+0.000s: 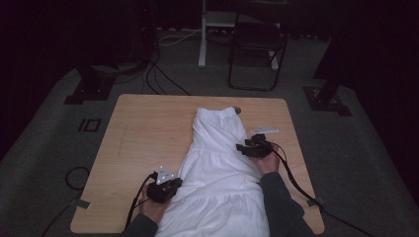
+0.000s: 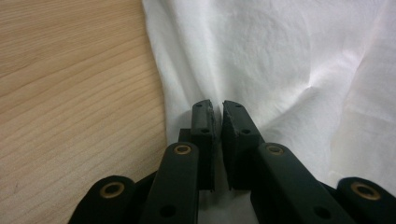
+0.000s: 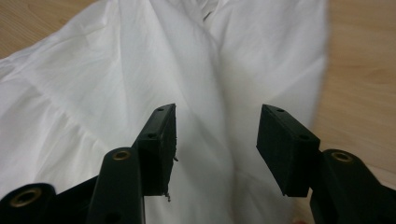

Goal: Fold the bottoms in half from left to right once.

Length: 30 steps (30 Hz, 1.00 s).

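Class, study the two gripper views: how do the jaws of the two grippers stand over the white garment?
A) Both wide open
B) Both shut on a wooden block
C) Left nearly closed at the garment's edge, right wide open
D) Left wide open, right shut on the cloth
C: the left gripper has its jaws almost together at the edge of the white garment, while the right gripper stands wide open above the cloth.

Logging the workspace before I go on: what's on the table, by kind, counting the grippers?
White garment: 1
Grippers: 2, left gripper and right gripper
Small dark thing at the garment's far end, too small to identify: 1
Total: 4
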Tool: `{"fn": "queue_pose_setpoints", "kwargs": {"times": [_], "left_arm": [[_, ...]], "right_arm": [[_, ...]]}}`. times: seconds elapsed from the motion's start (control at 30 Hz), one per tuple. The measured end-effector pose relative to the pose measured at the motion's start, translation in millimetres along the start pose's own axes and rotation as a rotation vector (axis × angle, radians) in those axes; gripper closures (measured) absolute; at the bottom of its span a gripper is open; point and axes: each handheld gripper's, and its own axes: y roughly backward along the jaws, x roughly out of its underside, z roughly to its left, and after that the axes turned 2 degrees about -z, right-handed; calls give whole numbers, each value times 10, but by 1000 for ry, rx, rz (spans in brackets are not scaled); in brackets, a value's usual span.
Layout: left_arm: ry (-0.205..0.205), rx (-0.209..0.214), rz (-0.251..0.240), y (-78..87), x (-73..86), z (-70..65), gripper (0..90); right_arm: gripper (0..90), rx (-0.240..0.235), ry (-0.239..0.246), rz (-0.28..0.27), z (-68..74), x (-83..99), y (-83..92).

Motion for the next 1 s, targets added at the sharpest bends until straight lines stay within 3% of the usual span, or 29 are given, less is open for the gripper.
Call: {"fn": "queue_pose_setpoints", "kwargs": {"times": [0.03, 0.07, 0.1, 0.13, 0.17, 0.2, 0.23, 0.27, 0.3, 0.33, 0.43, 0.47, 0.57, 0.67, 0.73, 0.83, 0.93, 1.0], "left_arm": [[-1, -1, 0, 0, 0, -3, 832], [-1, -2, -1, 0, 1, -5, 830], [-1, -2, -1, 0, 2, -6, 828], [-1, -1, -2, 0, 2, -6, 827], [-1, -1, -2, 0, 2, -6, 826], [0, 0, -2, 2, 4, -8, 826], [-2, -2, -2, 3, 5, -10, 824], [-7, -5, -2, 3, 6, -16, 822], [-11, -7, -2, 3, 6, -25, 816], [-13, -11, -4, 2, 7, -33, 812], [-15, -2, 3, 8, 5, -37, 797], [-3, 20, 10, 13, -4, -23, 779], [18, 36, 28, 31, -69, 38, 643], [27, 58, 2, 67, -295, 158, 572], [-1, 52, -13, 42, -483, 192, 541], [-26, 56, -18, -183, -806, 249, 527], [-7, 74, -5, -509, -962, 272, 530], [4, 72, 11, -722, -957, 253, 547]], "right_arm": [[469, -25, -17, 19, -16, -9, -75], [572, -39, -24, 33, -28, -12, -135], [751, -52, -15, 55, -28, -16, -165], [859, -8, 19, 65, -4, -30, -153], [859, -8, 19, 65, -4, -30, -153], [892, 78, 50, 38, 25, -52, -86], [897, 156, 35, -70, 32, -101, 94], [897, 187, 1, -138, 10, -133, 222], [897, 213, -26, -184, -19, -154, 321], [896, 220, -42, -186, -71, -164, 375], [890, 218, -51, -107, -152, -67, 282], [886, 213, -49, -84, -162, -26, 236], [862, 166, -40, -11, -199, 146, 55], [855, 160, -43, 14, -210, 228, -38], [848, 159, -63, 16, -218, 220, -43], [840, 169, -67, 30, -214, 199, -56], [839, 178, -63, 32, -204, 192, -66], [839, 180, -59, 31, -202, 194, -67]]}}
